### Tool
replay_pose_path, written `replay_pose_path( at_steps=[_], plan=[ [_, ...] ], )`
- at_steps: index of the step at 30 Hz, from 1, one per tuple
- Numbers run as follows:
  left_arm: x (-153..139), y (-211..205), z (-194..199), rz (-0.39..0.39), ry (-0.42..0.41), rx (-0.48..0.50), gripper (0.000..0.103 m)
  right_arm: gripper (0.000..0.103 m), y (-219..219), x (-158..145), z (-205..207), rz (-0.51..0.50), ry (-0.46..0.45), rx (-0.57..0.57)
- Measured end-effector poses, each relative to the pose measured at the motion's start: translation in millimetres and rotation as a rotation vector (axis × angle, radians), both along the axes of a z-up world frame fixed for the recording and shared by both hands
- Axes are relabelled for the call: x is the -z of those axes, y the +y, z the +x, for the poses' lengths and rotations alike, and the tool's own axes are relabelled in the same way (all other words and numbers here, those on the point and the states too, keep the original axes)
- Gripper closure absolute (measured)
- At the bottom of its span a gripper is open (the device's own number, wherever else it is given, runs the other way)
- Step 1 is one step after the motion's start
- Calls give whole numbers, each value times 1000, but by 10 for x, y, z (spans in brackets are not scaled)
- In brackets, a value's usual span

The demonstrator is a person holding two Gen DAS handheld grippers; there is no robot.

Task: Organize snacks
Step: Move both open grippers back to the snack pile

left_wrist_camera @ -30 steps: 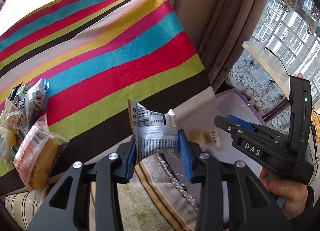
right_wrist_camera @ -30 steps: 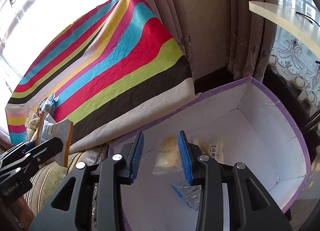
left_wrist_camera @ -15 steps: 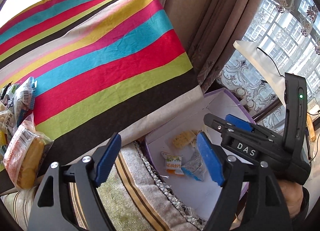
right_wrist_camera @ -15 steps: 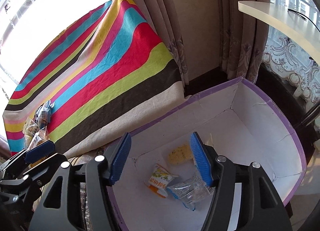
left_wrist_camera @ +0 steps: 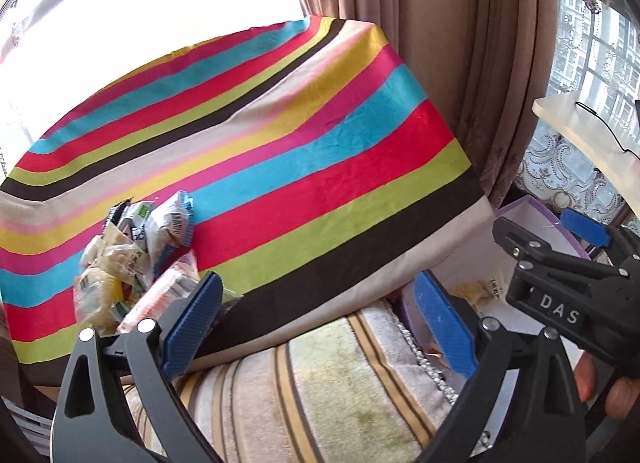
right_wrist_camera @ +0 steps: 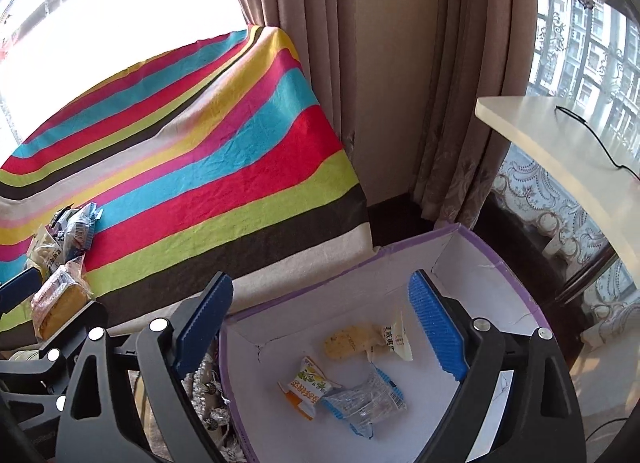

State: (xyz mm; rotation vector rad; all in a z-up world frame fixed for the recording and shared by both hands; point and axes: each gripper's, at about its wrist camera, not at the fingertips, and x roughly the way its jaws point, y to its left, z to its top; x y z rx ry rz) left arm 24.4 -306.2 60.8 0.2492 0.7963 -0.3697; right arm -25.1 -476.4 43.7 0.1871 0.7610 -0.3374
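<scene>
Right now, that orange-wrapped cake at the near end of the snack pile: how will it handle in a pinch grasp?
The orange-wrapped cake looks soft and bulky inside thin film, so it probably squashes under firm pads. The loose crinkled wrapper is likely slippery and may slide over the cake. It seems light for its size and, being blocky, is unlikely to roll on the striped cloth.

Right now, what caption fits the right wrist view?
Empty right gripper, jaws opening, above a box holding three snacks.
</scene>
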Motion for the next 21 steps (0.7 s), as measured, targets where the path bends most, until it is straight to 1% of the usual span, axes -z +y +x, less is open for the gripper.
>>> replay_pose_path(
  at_steps=[4,5,7,8,10,13,15,17,21],
  plan=[
    [-9,273,31,-23,10,-20,6,16,211,-33,46,60,18,-57],
    [-12,367,38,-48,24,-19,6,16,267,-29,64,77,24,-72],
    [-11,595,55,-140,68,-24,6,16,399,-15,103,101,40,-109],
    [-4,710,65,-167,87,-39,6,16,475,-8,122,111,47,-131],
    [19,911,77,-179,97,-86,6,16,612,20,164,127,72,-165],
    [48,1229,81,-213,107,-152,6,16,818,88,232,189,124,-226],
    [59,1421,87,-230,114,-196,6,16,961,110,244,195,137,-254],
    [61,1570,86,-229,111,-225,6,16,1100,114,274,196,149,-282],
    [92,1852,102,-240,116,-290,6,16,1311,128,349,217,172,-285]
  ],
)
